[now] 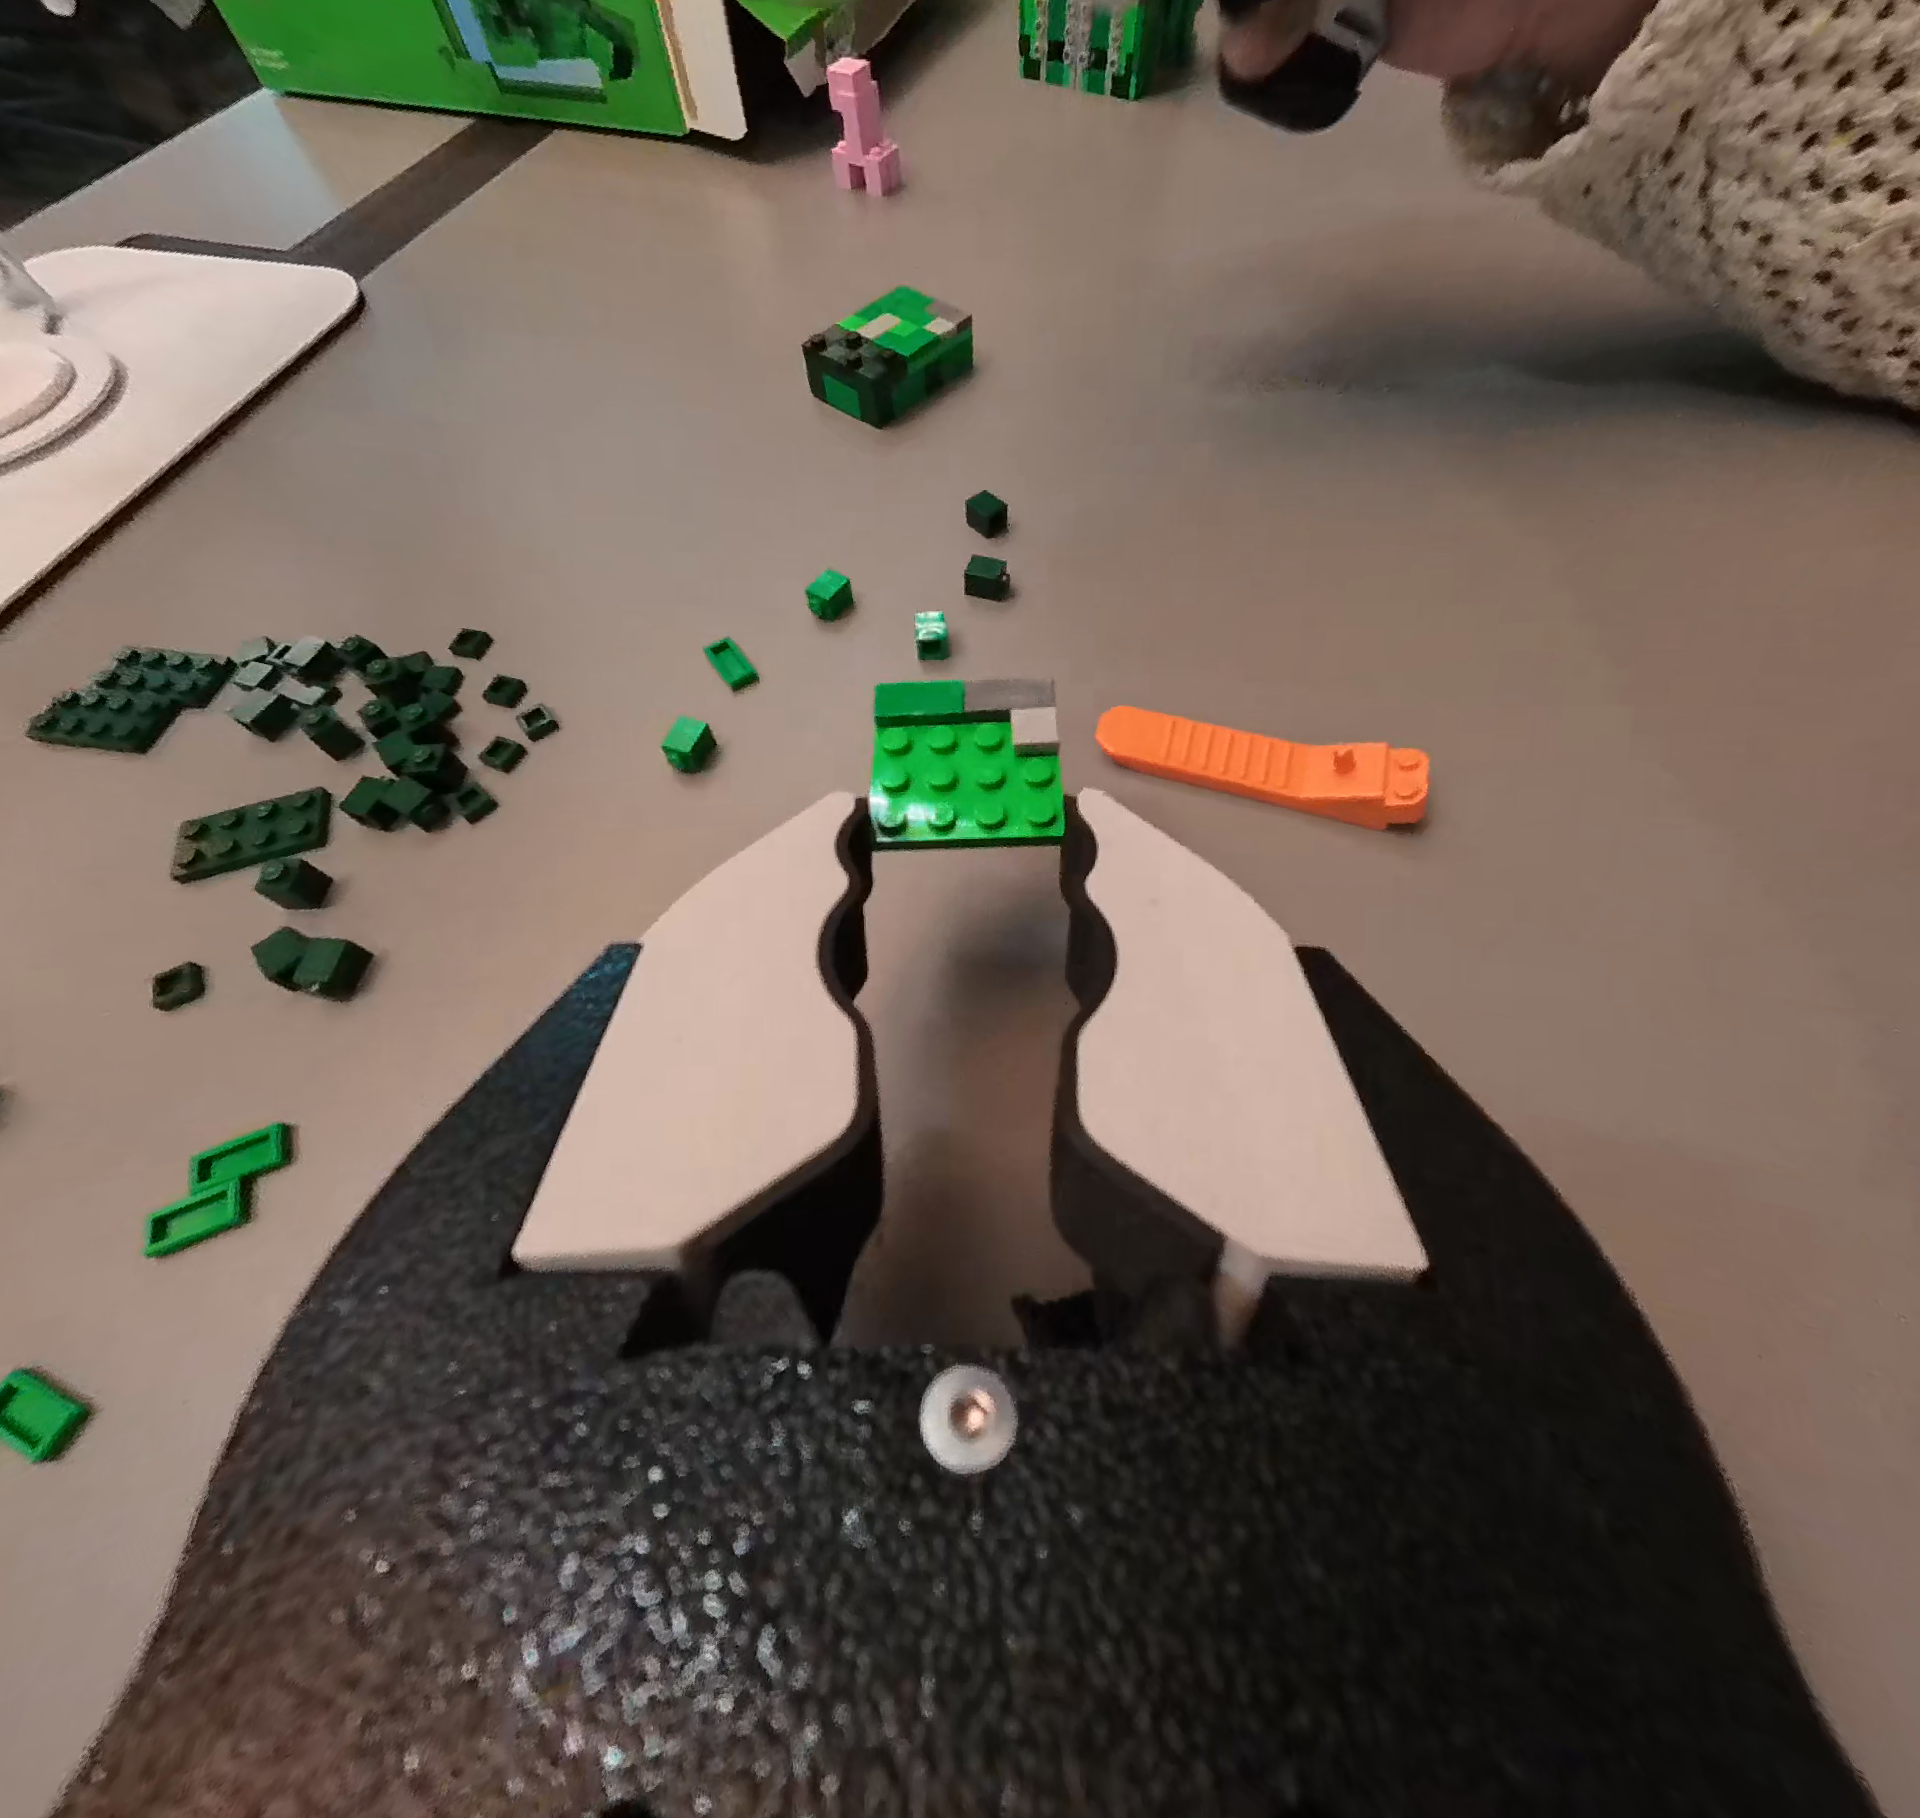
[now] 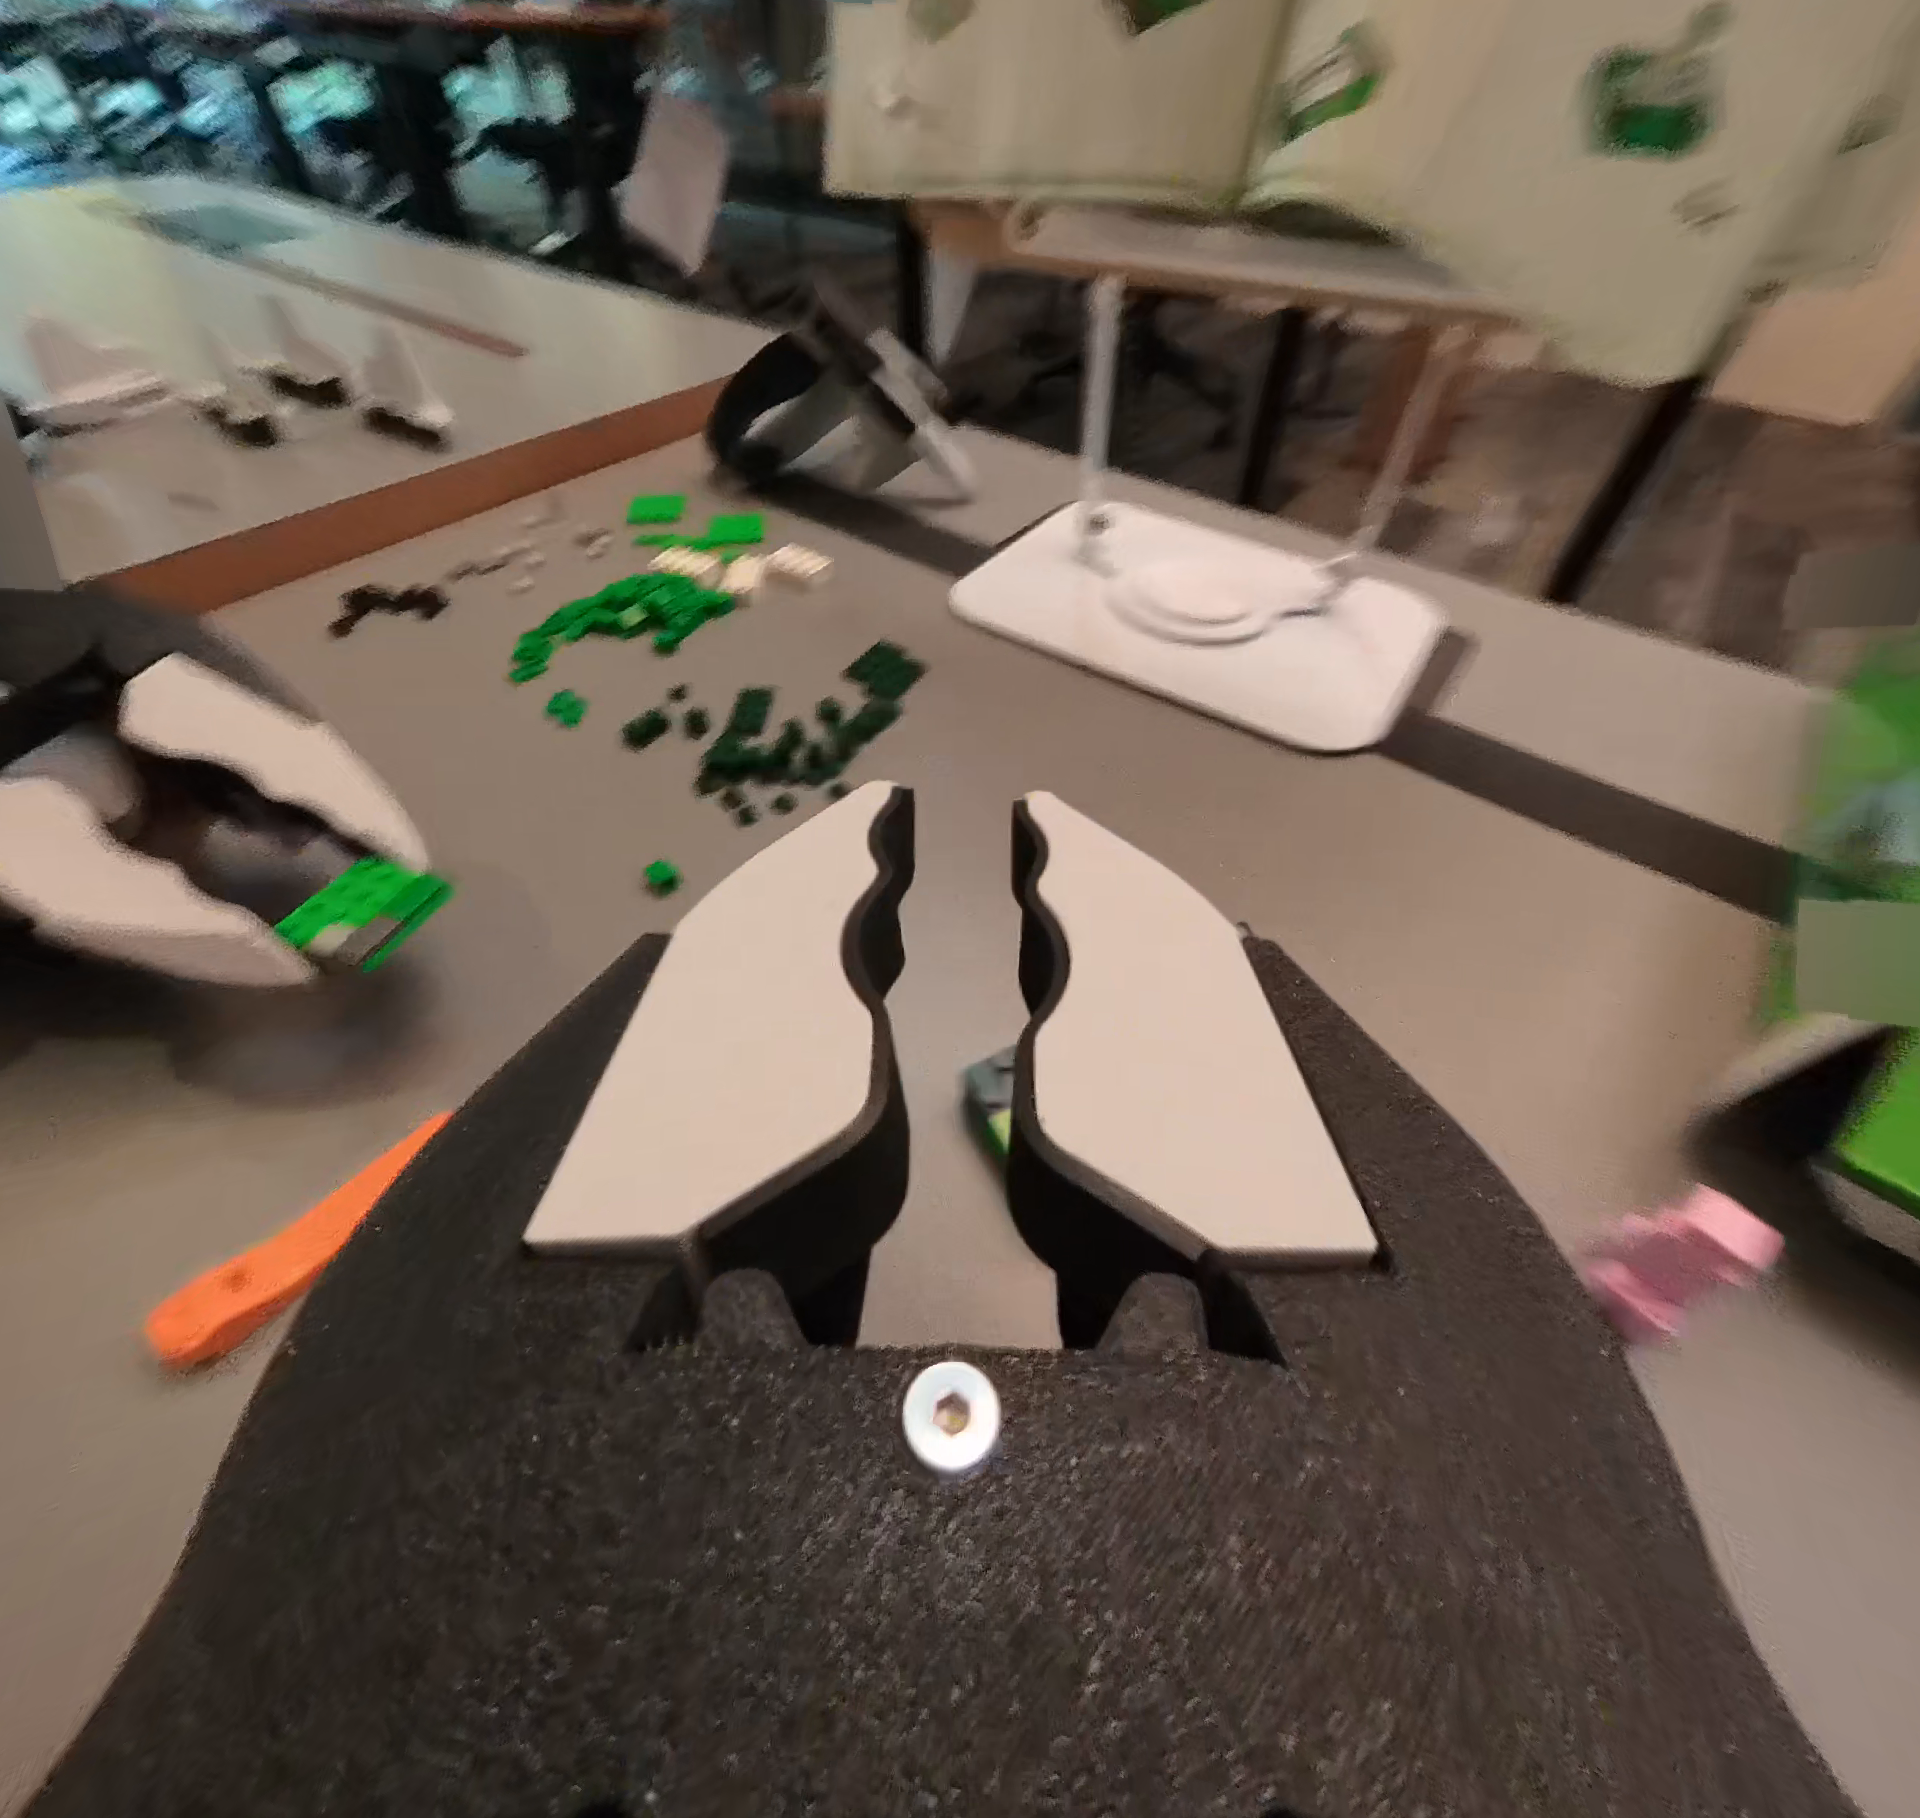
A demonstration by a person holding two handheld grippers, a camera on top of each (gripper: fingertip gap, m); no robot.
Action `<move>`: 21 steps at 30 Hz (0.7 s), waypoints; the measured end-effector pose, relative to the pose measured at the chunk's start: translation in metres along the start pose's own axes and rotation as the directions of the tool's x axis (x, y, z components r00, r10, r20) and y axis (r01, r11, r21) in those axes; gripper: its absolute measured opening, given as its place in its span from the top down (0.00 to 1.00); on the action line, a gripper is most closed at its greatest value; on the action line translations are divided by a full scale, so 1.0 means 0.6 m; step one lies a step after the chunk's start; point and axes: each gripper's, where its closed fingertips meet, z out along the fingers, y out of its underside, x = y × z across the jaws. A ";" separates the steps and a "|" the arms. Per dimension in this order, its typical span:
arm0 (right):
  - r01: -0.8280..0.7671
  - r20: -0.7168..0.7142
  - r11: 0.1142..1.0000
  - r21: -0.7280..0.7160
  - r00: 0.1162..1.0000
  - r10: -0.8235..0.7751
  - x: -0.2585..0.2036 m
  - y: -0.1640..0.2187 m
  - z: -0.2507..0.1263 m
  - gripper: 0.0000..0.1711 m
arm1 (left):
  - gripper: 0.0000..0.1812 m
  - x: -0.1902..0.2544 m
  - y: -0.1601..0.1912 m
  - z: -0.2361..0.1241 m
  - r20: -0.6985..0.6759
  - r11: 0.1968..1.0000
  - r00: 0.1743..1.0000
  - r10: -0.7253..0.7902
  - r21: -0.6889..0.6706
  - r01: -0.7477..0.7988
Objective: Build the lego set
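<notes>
My left gripper [image 1: 966, 818] is shut on a bright green studded plate [image 1: 966, 781] with green and grey tiles along its far edge, and holds it just above the table. The same plate [image 2: 364, 911] shows in the right wrist view, in the left gripper [image 2: 312, 916] at the far left. My right gripper [image 2: 961, 807] is open a little and empty, above the table. It also shows in the left wrist view [image 1: 1288, 54], top right, in a hand with a knitted sleeve. A small green cube assembly [image 1: 890, 355] sits farther ahead.
An orange brick separator [image 1: 1262, 766] lies right of the plate. Dark green pieces [image 1: 312, 729] are piled at the left, with loose small bricks [image 1: 828, 592] ahead. A pink figure [image 1: 862, 132], a green box [image 1: 457, 2] and a white stand base [image 1: 156, 366] stand at the back. Tip to tip, the grippers are about 20 cm apart. The orange brick separator [image 1: 1262, 766] is closer to my left gripper, around 7 cm from its tips; the right tips are 20 cm off. It is also in sight in the right wrist view [image 2: 318, 1230].
</notes>
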 end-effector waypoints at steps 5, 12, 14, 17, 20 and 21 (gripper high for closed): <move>0.154 0.359 0.957 -0.246 0.931 -0.058 -0.107 0.068 0.063 1.00 | 0.81 0.003 0.003 0.003 -0.001 1.000 1.000 0.016 -0.017 -0.016; 0.340 0.452 0.842 -0.419 0.882 -0.131 -0.124 0.129 0.112 0.96 | 0.81 0.006 0.007 0.006 -0.002 0.999 0.999 0.036 -0.038 -0.036; 0.384 0.451 0.801 -0.460 0.878 -0.162 -0.119 0.140 0.126 0.95 | 0.81 0.006 0.008 0.007 -0.002 0.998 0.999 0.040 -0.043 -0.040; 0.334 0.438 0.758 -0.561 0.896 -0.070 -0.130 0.155 0.142 0.88 | 0.81 0.006 0.009 0.008 0.002 0.998 0.999 0.048 -0.050 -0.048; 0.383 0.413 0.721 -0.577 0.899 -0.147 -0.131 0.162 0.156 0.87 | 0.81 0.005 0.010 0.009 0.009 0.997 0.999 0.051 -0.055 -0.050; 0.402 0.414 0.706 -0.583 0.895 -0.167 -0.133 0.165 0.157 0.87 | 0.81 0.005 0.011 0.009 0.009 0.997 0.999 0.050 -0.058 -0.049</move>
